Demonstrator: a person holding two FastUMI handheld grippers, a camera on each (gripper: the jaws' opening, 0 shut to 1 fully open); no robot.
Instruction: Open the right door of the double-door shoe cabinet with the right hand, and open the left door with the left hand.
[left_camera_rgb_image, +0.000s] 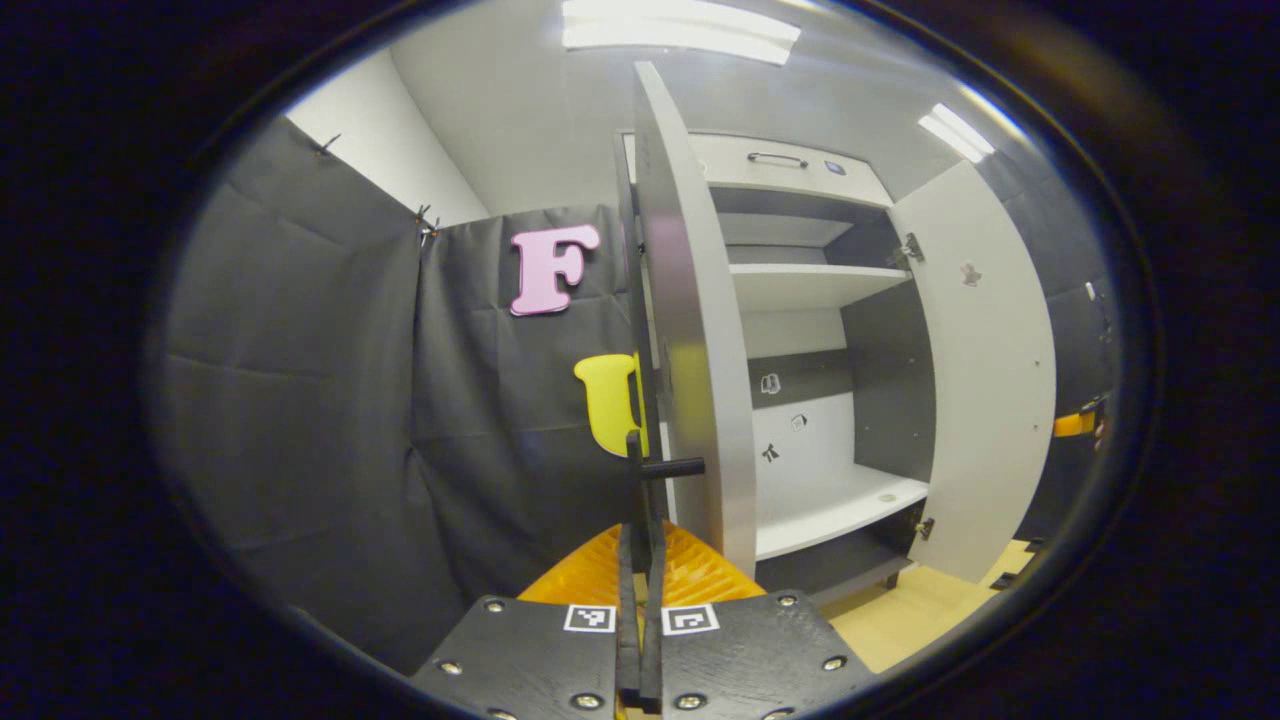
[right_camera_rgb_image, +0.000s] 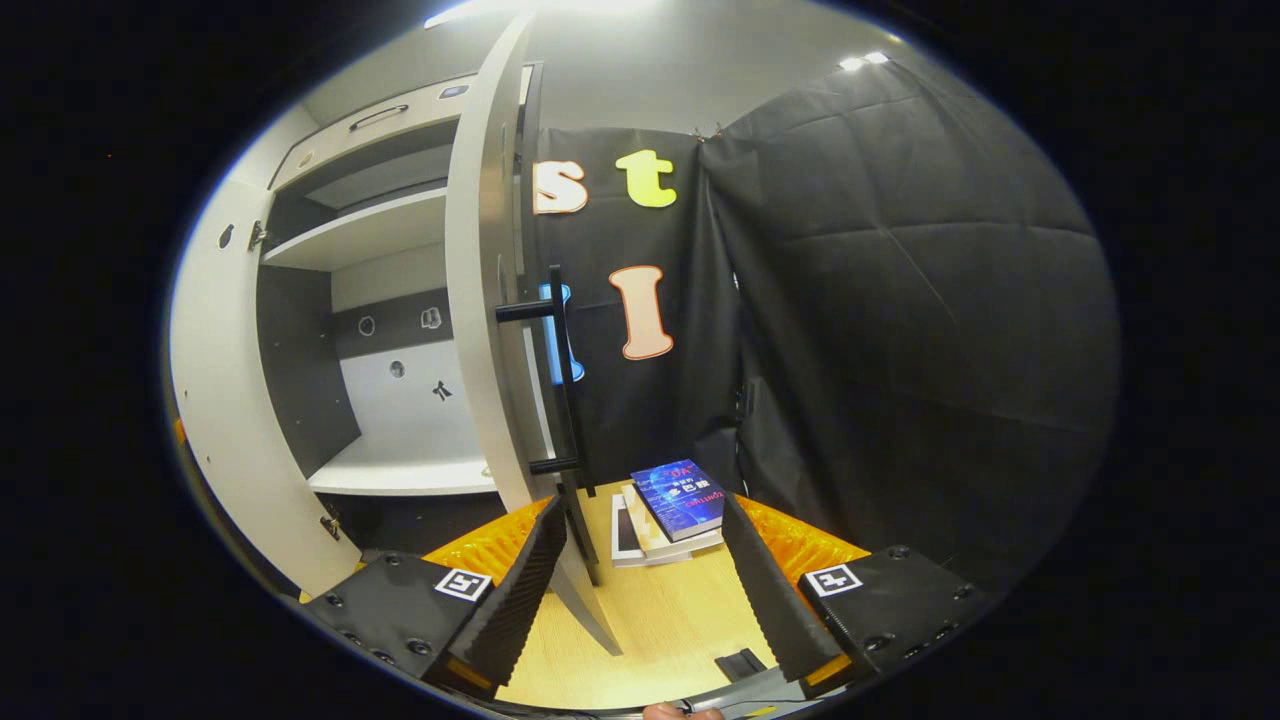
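In the left gripper view the shoe cabinet's left door (left_camera_rgb_image: 690, 330) stands edge-on, swung wide. My left gripper (left_camera_rgb_image: 640, 535) is shut on its black bar handle (left_camera_rgb_image: 636, 470), which runs down between the two pressed fingers. Farther right the right door (left_camera_rgb_image: 985, 370) also stands open, baring white shelves (left_camera_rgb_image: 815, 285). In the right gripper view the right door (right_camera_rgb_image: 480, 300) is edge-on, and its black handle (right_camera_rgb_image: 565, 380) ends just beside the left finger. My right gripper (right_camera_rgb_image: 642, 503) is open, with the door's lower corner between its fingers and neither finger pressing the handle. The left door (right_camera_rgb_image: 215, 400) hangs open at far left.
A stack of books (right_camera_rgb_image: 675, 505) lies on the wooden floor (right_camera_rgb_image: 650, 610) ahead of the right gripper. A small black item (right_camera_rgb_image: 740, 662) sits near the bottom. A drawer with a handle (left_camera_rgb_image: 775, 158) tops the cabinet. Black cloth walls (right_camera_rgb_image: 900, 300) close in on both sides.
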